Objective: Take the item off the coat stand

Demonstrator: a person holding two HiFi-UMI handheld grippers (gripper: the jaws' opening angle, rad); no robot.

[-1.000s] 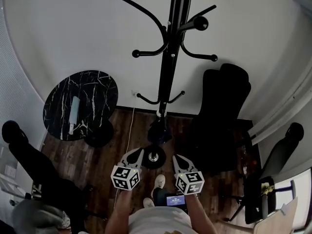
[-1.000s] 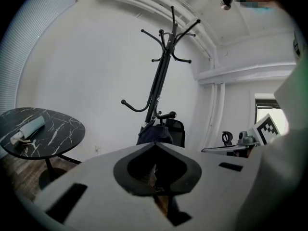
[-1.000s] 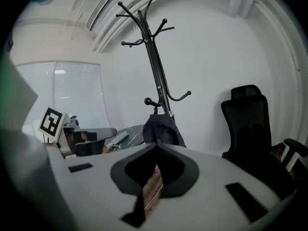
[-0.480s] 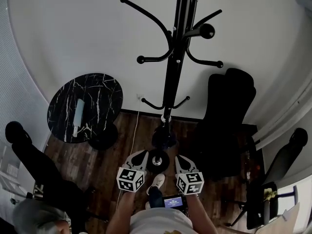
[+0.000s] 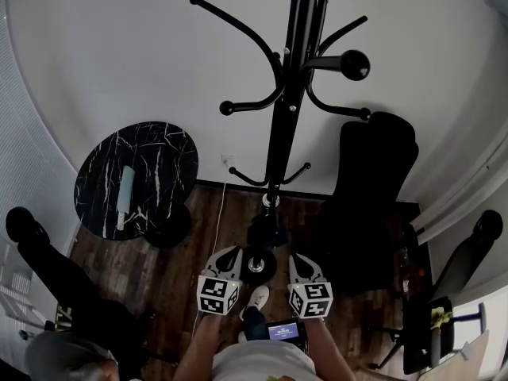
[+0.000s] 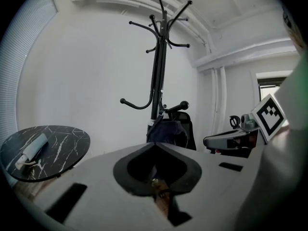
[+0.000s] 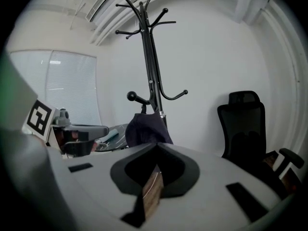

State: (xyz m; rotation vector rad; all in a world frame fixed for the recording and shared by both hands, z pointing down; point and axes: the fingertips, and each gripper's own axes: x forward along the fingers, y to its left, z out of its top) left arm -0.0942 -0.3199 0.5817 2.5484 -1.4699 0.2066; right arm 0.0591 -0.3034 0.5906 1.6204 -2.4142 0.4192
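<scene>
Wood floor [image 5: 167, 268]: coat stand [image 5: 279, 133] w/ dark item [image 7: 144, 126], chair [image 5: 373, 189] & marble table [image 5: 155, 161] flanking; left gripper [image 5: 226, 255], right gripper [image 5: 298, 260] clenched empty.

Pretty dim and washed-out, heavy fisheye with black corners on both gripper views, window blinds [image 7: 72, 81] glowing brightest.

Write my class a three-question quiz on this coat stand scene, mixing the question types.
1. True or false: the left gripper and the right gripper are both shut and empty.
2. Where on the coat stand does the dark item hang? A: from the top hooks. B: low on the pole. C: not on it at all.
3. In the head view, what stands left of the coat stand?
Key: 1 true; 2 B; 3 the round marble table.
</scene>
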